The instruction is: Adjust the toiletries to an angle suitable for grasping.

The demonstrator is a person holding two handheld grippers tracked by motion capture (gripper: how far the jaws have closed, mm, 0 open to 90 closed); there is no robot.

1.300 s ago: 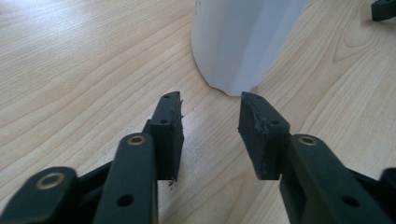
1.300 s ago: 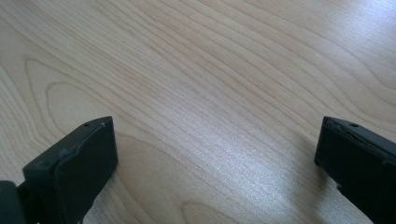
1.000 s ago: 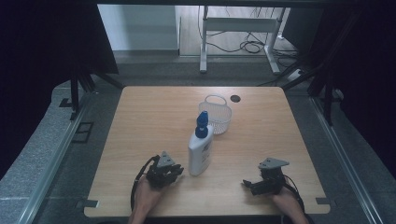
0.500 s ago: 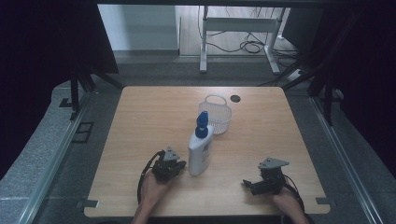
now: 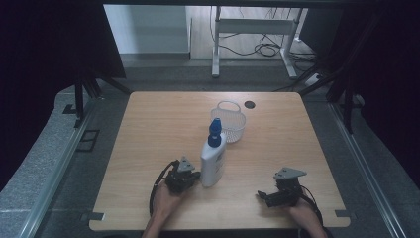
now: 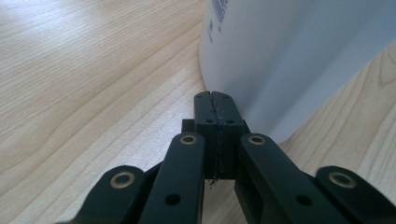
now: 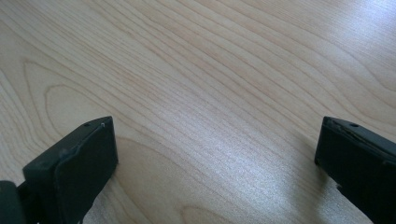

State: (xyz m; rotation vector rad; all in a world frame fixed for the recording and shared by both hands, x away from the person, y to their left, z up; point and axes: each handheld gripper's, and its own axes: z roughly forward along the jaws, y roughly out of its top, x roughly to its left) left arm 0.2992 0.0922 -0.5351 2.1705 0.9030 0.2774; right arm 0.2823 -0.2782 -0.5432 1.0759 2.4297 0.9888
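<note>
Bottle [image 5: 213, 161] white – cap [image 5: 215, 132] blue, small dark print near top edge. Basket [image 5: 229, 124] white, mesh-patterned. Table [image 5: 148, 129] light wood, wavy grain. Left gripper [image 5: 194, 174] and right gripper [image 5: 261, 195] black – brass-coloured rivets on left one.

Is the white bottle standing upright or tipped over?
Upright: the bottle stands on its base on the table, blue cap on top.

A lab — dark curtains [image 5: 44, 59] ring the wooden table [image 5: 148, 129], floor cables [image 5: 257, 48] behind.

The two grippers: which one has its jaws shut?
The left gripper, beside the white bottle, has its jaws pressed together; the right gripper stands wide open.
</note>
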